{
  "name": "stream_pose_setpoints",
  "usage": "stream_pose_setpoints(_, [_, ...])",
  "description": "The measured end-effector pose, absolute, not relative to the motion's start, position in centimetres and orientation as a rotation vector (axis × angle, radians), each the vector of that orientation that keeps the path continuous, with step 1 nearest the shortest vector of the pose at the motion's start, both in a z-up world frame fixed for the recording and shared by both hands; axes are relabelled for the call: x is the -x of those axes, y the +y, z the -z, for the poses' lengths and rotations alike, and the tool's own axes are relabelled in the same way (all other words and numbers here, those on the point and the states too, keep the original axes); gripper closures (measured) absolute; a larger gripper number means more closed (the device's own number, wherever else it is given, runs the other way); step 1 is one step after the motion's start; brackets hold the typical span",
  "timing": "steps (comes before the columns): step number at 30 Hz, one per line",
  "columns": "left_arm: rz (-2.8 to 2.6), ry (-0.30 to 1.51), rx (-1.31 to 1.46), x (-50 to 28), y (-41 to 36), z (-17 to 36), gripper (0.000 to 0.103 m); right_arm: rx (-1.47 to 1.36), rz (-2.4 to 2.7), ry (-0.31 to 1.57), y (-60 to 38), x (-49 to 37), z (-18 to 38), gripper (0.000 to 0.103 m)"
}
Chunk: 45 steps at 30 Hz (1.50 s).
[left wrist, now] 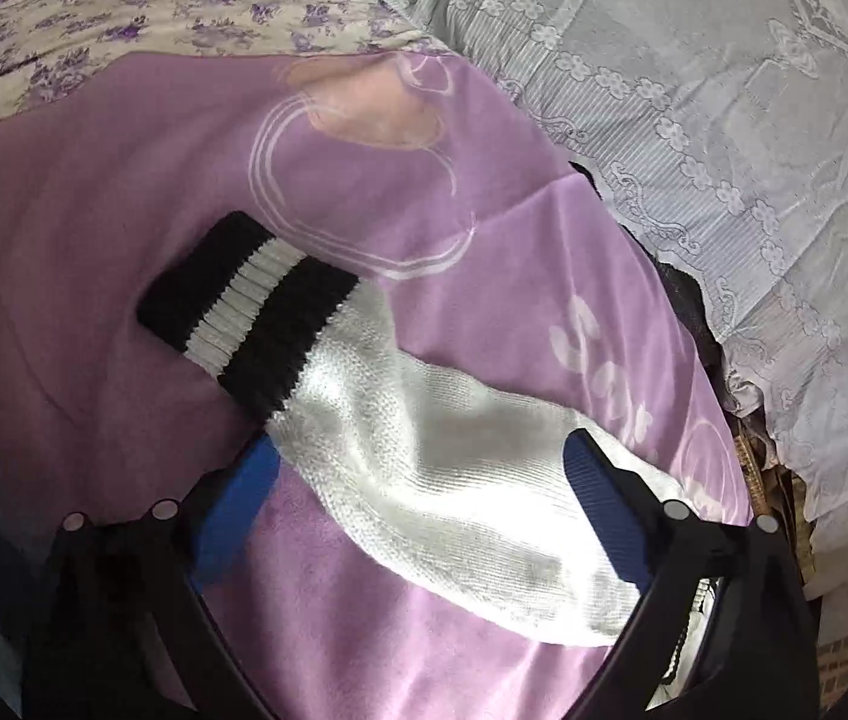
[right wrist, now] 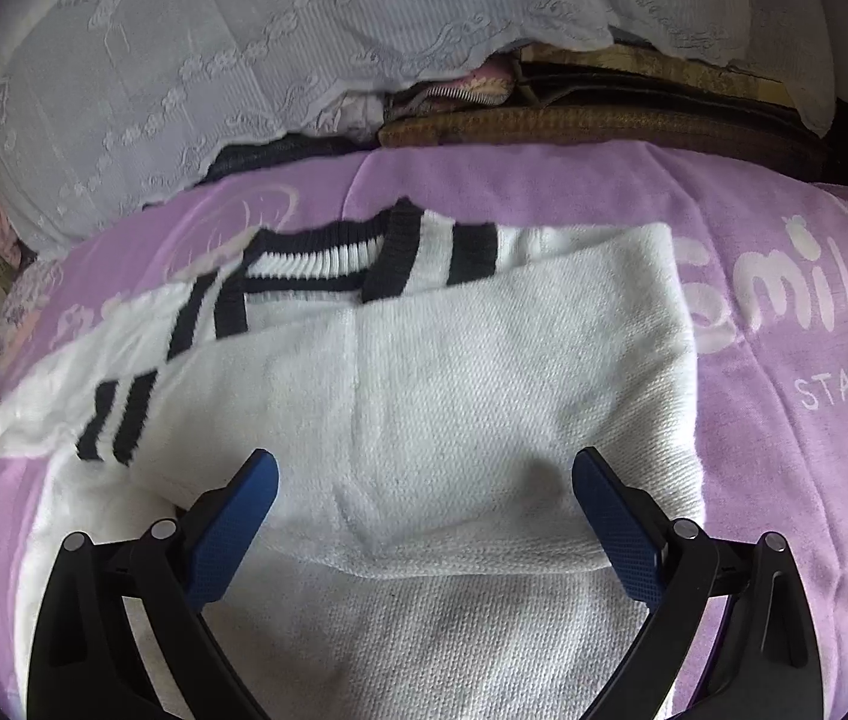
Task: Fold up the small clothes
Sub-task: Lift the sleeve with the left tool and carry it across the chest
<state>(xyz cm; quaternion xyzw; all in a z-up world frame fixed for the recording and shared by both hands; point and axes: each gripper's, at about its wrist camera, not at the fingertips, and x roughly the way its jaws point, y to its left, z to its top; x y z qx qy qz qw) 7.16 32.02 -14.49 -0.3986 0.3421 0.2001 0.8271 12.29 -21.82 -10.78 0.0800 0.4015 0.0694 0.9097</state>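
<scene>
Both my tongs stand spread: left gripper (left wrist: 421, 468) straddling the white knit sweater's black-cuffed sleeve (left wrist: 364, 396) on the lilac blanket (left wrist: 94, 210), right gripper (right wrist: 424, 480) above its folded body (right wrist: 454, 360). Sleeve should land square across.

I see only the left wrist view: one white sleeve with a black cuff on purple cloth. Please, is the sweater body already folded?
Observer: Partly. In the right wrist view the white sweater has one side folded over its middle.
Operator: Where is the other sleeve?
Observer: A sleeve with black stripes lies across the sweater's left part.
Operator: Is the right hand-held gripper gripping anything?
Observer: No. The right hand-held gripper is open above the sweater body.
</scene>
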Motion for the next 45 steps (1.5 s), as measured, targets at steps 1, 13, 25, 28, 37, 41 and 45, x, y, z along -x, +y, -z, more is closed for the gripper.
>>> stream_pose_setpoints(1, [-0.44, 0.727, 0.854, -7.3, 32.2, 15.0, 0.024, -0.188, -0.143, 0.795, -22.0, -12.0, 9.9, 0.004])
stream_pose_setpoints(13, [-0.382, 0.683, 0.818, -7.0, 32.2, 14.9, 0.088, 0.116, -0.248, 0.954, -6.6, -15.8, 9.8, 0.004])
stream_pose_setpoints(25, [-0.251, 0.633, 0.657, -6.7, 28.0, 10.1, 0.09, -0.099, -0.236, 0.836, -14.1, -10.5, 7.1, 0.004])
stream_pose_setpoints(28, [-0.219, 0.637, 0.568, -7.3, 25.0, 8.4, 0.09, -0.195, -0.224, 0.861, -17.3, -10.3, 7.8, 0.004])
stream_pose_setpoints(37, [-0.149, 0.672, 0.323, -10.1, 14.9, 4.8, 0.09, -0.359, -0.242, 0.835, -21.8, -10.5, 6.6, 0.004])
stream_pose_setpoints(41, [-0.123, 0.692, 0.258, -11.4, 10.9, 4.4, 0.09, -0.426, -0.24, 0.816, -23.9, -10.7, 5.9, 0.004])
stream_pose_setpoints(45, [-0.088, 0.717, 0.213, -12.7, 7.0, 4.6, 0.09, -0.49, -0.227, 0.823, -25.6, -11.0, 6.0, 0.004])
